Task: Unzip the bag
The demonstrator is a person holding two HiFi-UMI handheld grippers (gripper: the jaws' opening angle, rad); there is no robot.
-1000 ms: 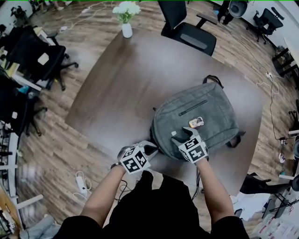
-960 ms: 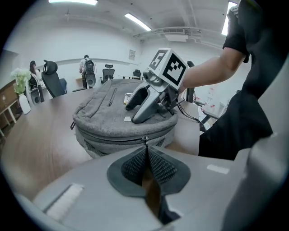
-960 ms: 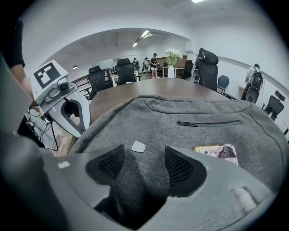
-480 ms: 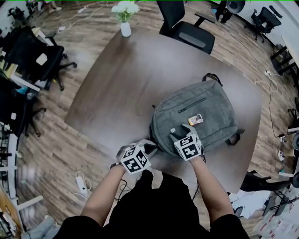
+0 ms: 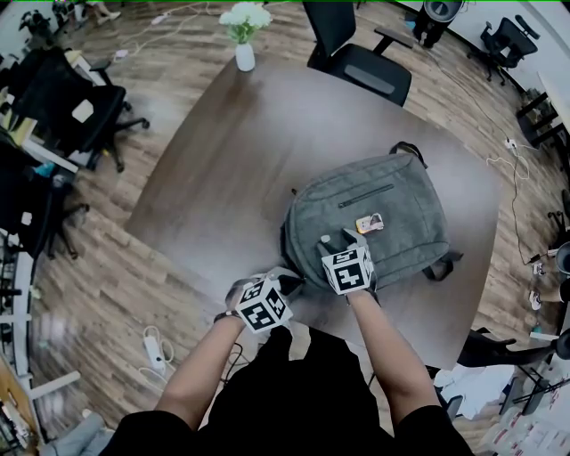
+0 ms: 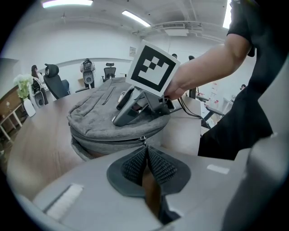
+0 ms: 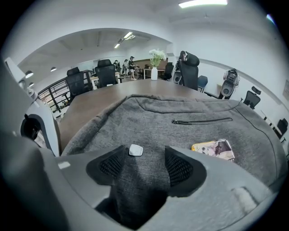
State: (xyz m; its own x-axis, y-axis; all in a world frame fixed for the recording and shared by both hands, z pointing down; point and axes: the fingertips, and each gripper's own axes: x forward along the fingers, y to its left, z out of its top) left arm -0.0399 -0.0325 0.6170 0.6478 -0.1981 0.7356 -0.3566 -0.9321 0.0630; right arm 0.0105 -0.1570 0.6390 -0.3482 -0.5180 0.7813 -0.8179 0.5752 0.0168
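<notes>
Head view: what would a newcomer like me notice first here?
A grey backpack lies flat on the dark table, a small colourful tag on top. At its near edge, the left gripper pinches the zipper pull while the right gripper rests open on the fabric. White flowers stand at the far end.

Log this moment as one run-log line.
left gripper: shut on zipper pull | right gripper: open, resting on backpack | backpack: flat on table

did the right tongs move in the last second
Yes. The right tongs slid left across the bag, from below the colourful tag toward the bag's near-left corner.
</notes>
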